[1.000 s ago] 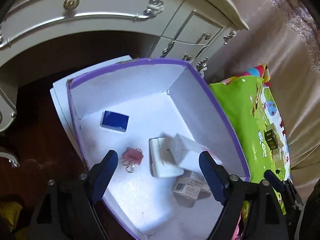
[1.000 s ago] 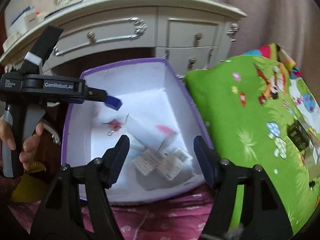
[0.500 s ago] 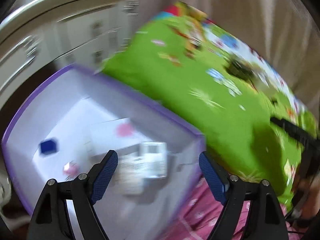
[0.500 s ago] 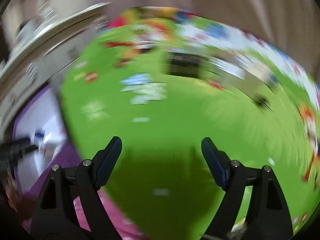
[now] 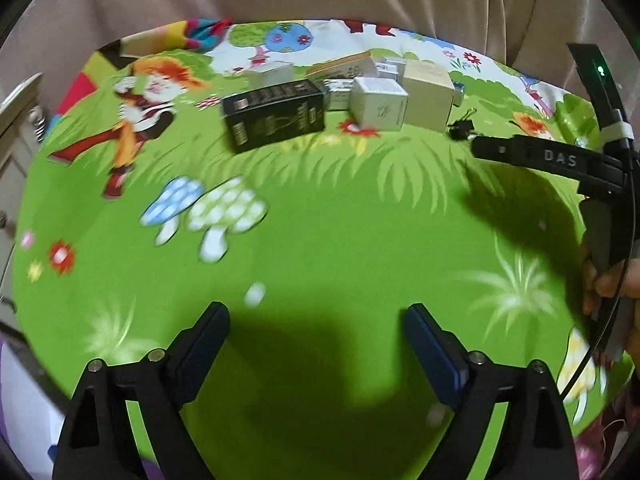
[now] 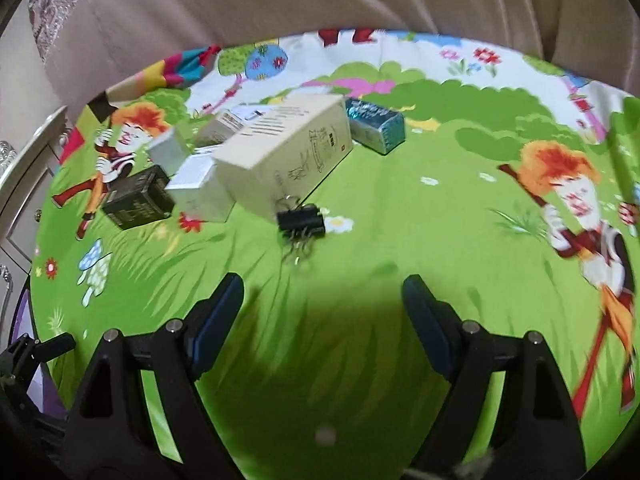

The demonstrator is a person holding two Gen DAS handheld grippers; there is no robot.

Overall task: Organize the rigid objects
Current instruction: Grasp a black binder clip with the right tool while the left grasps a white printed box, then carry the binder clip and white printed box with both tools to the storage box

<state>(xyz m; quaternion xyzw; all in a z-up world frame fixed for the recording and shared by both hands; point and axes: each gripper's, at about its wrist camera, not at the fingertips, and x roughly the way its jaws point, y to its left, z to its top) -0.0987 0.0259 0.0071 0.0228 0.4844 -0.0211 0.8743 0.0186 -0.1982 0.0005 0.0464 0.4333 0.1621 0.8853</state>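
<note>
Beige curtain hangs behind a green cartoon-printed play mat (image 6: pixel 380 240) that carries small cardboard boxes (image 6: pixel 284 152) and a black metal binder clip (image 6: pixel 301 220). Both the left gripper (image 5: pixel 316 344) and right gripper (image 6: pixel 322 312) hover empty; their jaws have just been opening and stand wide. I judge the step is reaching; next, close on the clip.

I judge this a home bedroom. Ahead of my jaws lies a child's cartoon play mat (image 6: pixel 400 240) in bright green, backed by beige draped fabric (image 6: pixel 280 0). Left of the jaws stands a cream carved dresser (image 6: pixel 24 168) with ornate handles.
</note>
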